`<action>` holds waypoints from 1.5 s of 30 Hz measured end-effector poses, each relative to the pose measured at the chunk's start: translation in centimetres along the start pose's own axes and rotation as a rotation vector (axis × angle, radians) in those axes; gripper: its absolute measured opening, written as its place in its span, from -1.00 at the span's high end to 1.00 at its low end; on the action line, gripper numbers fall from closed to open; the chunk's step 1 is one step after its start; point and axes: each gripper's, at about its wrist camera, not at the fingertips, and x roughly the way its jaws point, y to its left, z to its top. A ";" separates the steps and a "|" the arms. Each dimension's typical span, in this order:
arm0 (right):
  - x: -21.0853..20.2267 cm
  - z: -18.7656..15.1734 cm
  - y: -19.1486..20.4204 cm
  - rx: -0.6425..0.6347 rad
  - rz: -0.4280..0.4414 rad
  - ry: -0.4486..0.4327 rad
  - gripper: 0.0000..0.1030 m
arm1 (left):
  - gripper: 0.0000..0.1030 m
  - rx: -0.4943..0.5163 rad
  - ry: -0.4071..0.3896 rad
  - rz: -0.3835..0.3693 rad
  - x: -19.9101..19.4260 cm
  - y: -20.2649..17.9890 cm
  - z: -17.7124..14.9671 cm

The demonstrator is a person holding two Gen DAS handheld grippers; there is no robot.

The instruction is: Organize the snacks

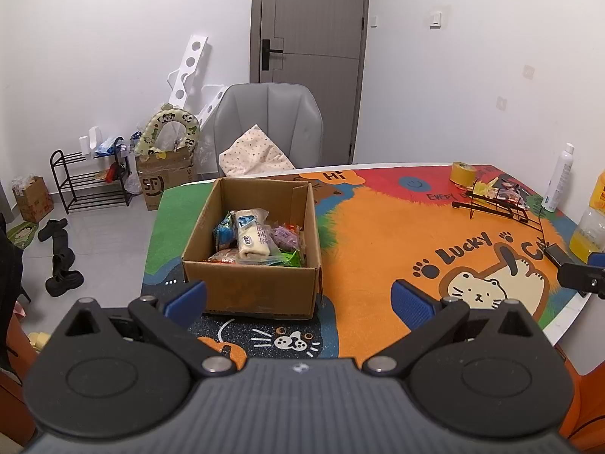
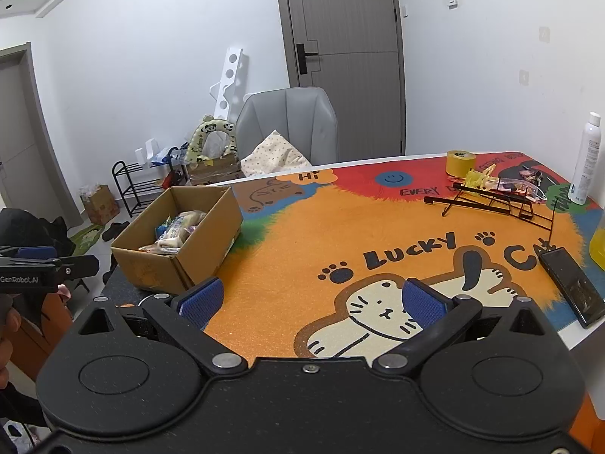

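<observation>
An open cardboard box (image 1: pixel 249 287) stands on the table's left part, with several wrapped snacks (image 1: pixel 251 240) inside; it also shows in the right wrist view (image 2: pixel 196 249), with the snacks (image 2: pixel 177 232) in it. My left gripper (image 1: pixel 298 300) is open and empty, just in front of the box. My right gripper (image 2: pixel 310 300) is open and empty above the cat picture on the mat. A few snack wrappers (image 2: pixel 482 179) lie by a black wire rack (image 2: pixel 499 200) at the far right.
A colourful mat (image 2: pixel 302 265) covers the table. On the right are a yellow tape roll (image 2: pixel 459 162), a white spray bottle (image 2: pixel 586 159), a yellow-liquid bottle (image 1: pixel 591 227) and a phone (image 2: pixel 571 285). A grey chair (image 1: pixel 268 125) stands behind the table.
</observation>
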 end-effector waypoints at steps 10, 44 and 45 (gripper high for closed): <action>0.1 0.0 0.0 0.000 0.001 0.001 -1.00 | -1.00 0.005 0.005 -0.013 0.1 -0.2 -0.3; -1.2 0.7 0.6 -0.017 -0.001 -0.023 -1.00 | -1.00 0.004 -0.021 -0.018 -1.1 0.2 0.5; -1.3 0.7 0.6 -0.018 -0.002 -0.023 -1.00 | -1.00 0.004 -0.024 -0.019 -1.2 0.2 0.5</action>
